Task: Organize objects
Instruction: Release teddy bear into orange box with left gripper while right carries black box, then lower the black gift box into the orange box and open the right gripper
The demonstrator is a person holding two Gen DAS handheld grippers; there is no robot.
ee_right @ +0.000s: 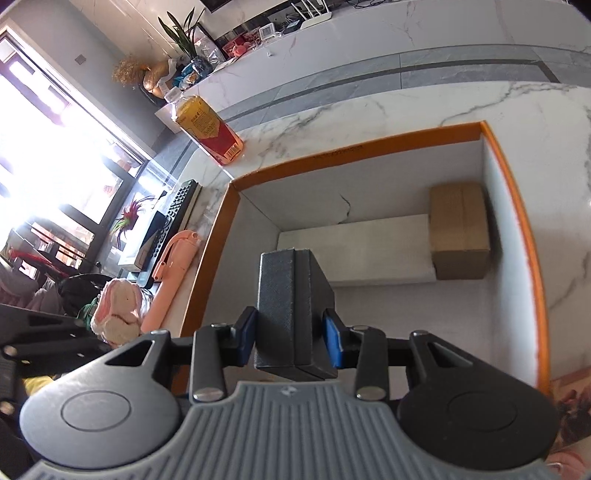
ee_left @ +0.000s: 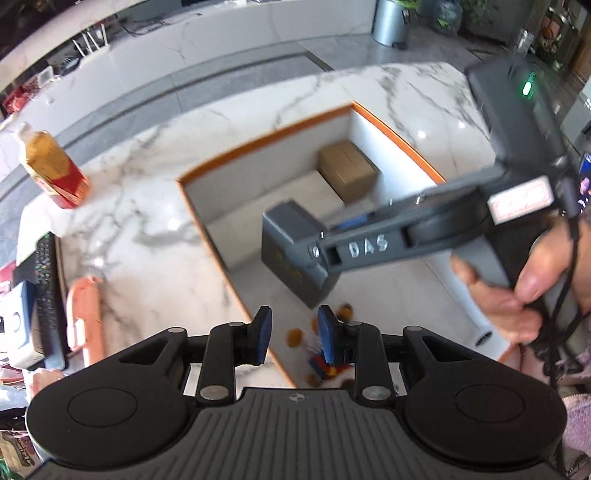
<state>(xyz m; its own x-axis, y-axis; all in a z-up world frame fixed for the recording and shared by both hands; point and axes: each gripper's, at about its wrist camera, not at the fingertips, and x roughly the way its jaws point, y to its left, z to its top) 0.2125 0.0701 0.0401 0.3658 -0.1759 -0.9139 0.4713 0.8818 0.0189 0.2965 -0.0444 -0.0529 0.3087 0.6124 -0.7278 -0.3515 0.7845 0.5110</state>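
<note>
A white storage box with an orange rim [ee_left: 266,138] [ee_right: 332,151] stands open on the marble table [ee_left: 147,229]. Inside it are a small cardboard carton [ee_left: 347,171] [ee_right: 460,229] at the far side, a flat white box [ee_right: 354,247] and a colourful snack packet [ee_left: 317,365] at the near end. My right gripper [ee_right: 291,339] is shut on a dark grey box [ee_right: 291,295] [ee_left: 288,251], held above the storage box. My left gripper [ee_left: 295,334] hangs over the near rim, open by a narrow gap with nothing between its pads.
On the table left of the storage box stand a tea bottle [ee_left: 51,166] [ee_right: 207,125], a black remote [ee_left: 46,291] [ee_right: 177,206] and a pink folded object [ee_left: 86,321] [ee_right: 173,269]. A hand [ee_left: 509,295] holds the right gripper's handle. A metal bin [ee_left: 391,22] stands on the floor beyond.
</note>
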